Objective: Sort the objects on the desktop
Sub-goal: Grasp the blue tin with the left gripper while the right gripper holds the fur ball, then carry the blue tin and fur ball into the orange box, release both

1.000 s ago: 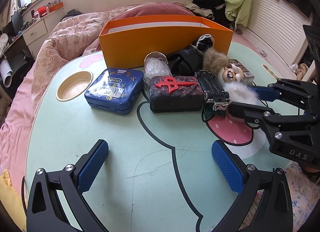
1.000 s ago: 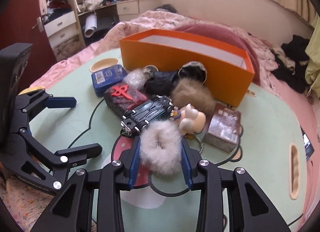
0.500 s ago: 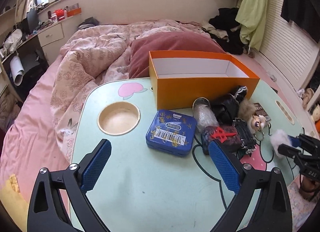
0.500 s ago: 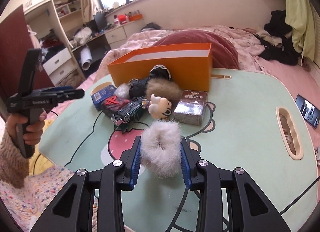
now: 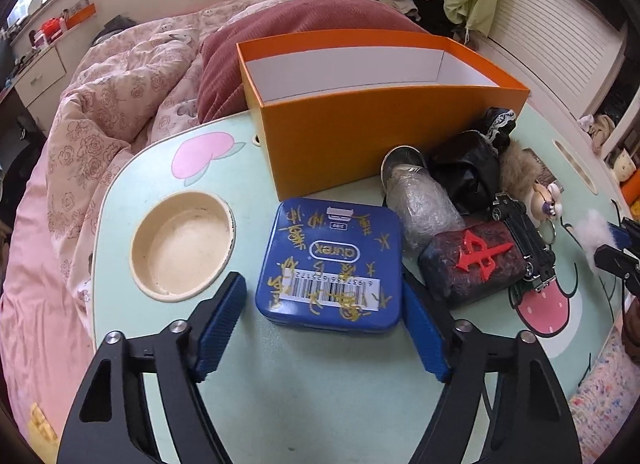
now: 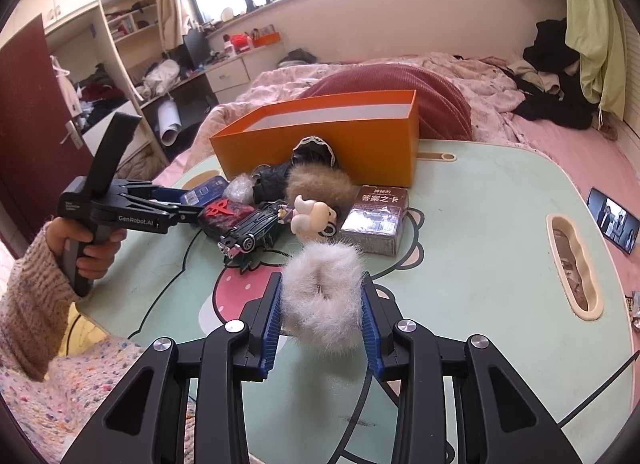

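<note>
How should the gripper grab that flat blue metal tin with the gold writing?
Pinch the flat blue metal tin across its two straight side edges, coming down from above at its near end. It lies flat with nothing on top, and the left gripper, whose jaws have just been closing, already straddles it.

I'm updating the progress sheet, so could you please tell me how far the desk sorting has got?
Nothing looks sorted yet: the orange box shows only bare inner walls. In hand: the right hand-held gripper is shut on the white fluffy scrunchie; the left hand-held gripper has just been closing around the blue tin, without clearly pressing it. Left on the table: the toy car, card box, red-emblem case and others.
</note>
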Motion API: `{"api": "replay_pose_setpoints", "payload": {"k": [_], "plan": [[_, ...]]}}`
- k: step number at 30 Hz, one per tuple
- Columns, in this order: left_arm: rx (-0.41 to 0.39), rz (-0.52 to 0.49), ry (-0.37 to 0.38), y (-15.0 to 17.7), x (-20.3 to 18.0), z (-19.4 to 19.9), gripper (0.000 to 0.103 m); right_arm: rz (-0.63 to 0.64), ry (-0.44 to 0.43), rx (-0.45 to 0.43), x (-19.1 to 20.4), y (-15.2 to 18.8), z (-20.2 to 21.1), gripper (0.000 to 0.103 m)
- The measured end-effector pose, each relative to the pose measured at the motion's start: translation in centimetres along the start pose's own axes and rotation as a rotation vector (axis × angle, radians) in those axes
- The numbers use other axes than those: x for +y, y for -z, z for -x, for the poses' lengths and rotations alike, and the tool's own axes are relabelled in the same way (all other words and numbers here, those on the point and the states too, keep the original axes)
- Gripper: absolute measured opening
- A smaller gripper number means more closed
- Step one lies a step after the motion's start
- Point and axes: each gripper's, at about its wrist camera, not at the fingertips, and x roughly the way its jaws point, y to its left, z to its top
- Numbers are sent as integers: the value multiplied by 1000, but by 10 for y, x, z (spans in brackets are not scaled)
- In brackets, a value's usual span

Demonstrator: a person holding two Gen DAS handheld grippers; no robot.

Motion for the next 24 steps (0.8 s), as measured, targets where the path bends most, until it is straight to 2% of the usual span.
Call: {"api": "replay_pose_setpoints", "payload": {"k": [3, 5, 9, 13, 19, 21, 24], "plan": [[-24, 5, 25, 10, -2, 7, 67, -7, 1, 2, -2, 0, 0, 34], [-47, 21, 6, 19, -3, 18, 67, -11, 5, -6, -2, 0, 1, 34], [-169, 4, -42, 32, -12, 57, 67, -6, 4, -24, -2, -8, 5, 34], [-233, -51, -48, 29, -29, 79, 67, 26, -1, -54, 6, -30, 7, 34], [-309, -81, -9, -20, -50, 93, 67, 121, 67, -97, 21, -90, -1, 34], [-315, -55, -10, -42, -51, 92, 67, 134, 94, -92, 21, -111, -12, 34], [-317, -1, -29, -77, -47, 83, 67, 84, 116, -64, 11, -142, -38, 34]]}}
